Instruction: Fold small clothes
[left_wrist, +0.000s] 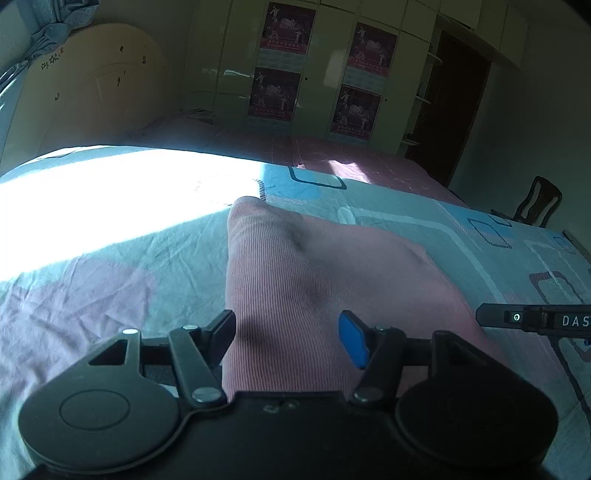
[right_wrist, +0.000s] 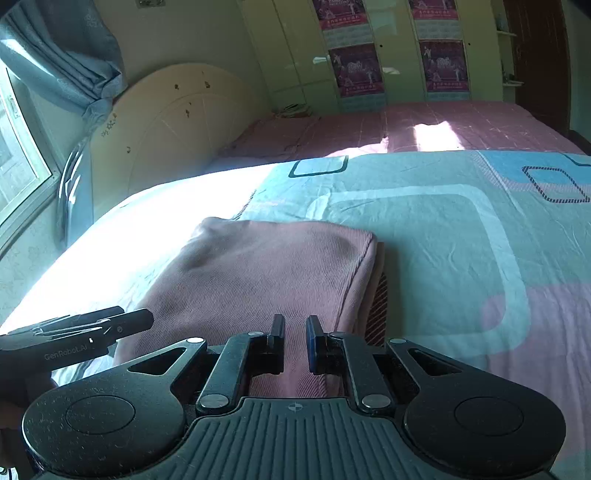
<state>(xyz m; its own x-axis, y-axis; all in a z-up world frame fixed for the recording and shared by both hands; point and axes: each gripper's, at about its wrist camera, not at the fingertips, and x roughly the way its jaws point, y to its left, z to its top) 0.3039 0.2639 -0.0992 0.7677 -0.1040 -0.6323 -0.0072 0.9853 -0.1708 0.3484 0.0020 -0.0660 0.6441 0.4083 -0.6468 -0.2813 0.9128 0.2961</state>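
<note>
A pink ribbed garment (left_wrist: 314, 280) lies folded into a thick rectangle on the bed; it also shows in the right wrist view (right_wrist: 266, 273). My left gripper (left_wrist: 288, 332) is open, its fingers wide apart over the garment's near edge, holding nothing. My right gripper (right_wrist: 295, 341) has its fingers close together with a narrow gap, over the garment's near right part; no cloth shows between them. The right gripper's tip shows in the left wrist view (left_wrist: 491, 317) at the garment's right side. The left gripper shows in the right wrist view (right_wrist: 110, 325) at the garment's left.
The bed sheet (right_wrist: 443, 229) is teal and pink with square patterns, sunlit at the left. A cream headboard (right_wrist: 177, 122) stands at the back left, wardrobes with posters (right_wrist: 354, 66) behind. A dark chair (left_wrist: 535, 203) stands beyond the bed's right edge.
</note>
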